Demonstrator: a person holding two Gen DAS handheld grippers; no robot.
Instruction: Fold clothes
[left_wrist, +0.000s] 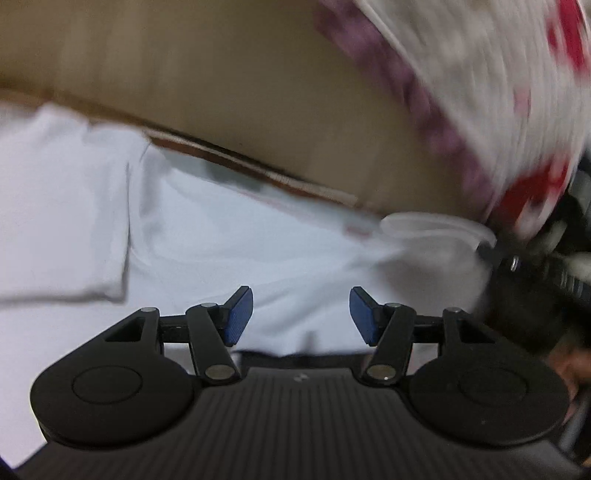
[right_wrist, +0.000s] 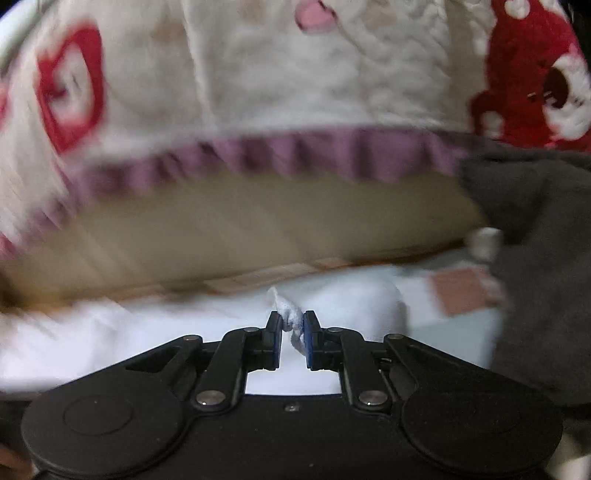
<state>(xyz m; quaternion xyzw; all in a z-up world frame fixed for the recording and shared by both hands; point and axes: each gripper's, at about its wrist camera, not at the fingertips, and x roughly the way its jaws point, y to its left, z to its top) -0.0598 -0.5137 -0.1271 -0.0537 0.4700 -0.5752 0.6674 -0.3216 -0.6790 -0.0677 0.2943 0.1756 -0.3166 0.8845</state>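
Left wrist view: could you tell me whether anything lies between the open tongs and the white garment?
Nothing visible does: the left tongs stand open directly over the white garment, with only bare cloth between the pads.

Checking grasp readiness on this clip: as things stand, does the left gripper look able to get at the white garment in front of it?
Probably yes. The left gripper is open over the white garment, with nothing between its pads and the cloth. The right gripper, already pinching a bunch of the cloth, sits off to one side, not in the way.
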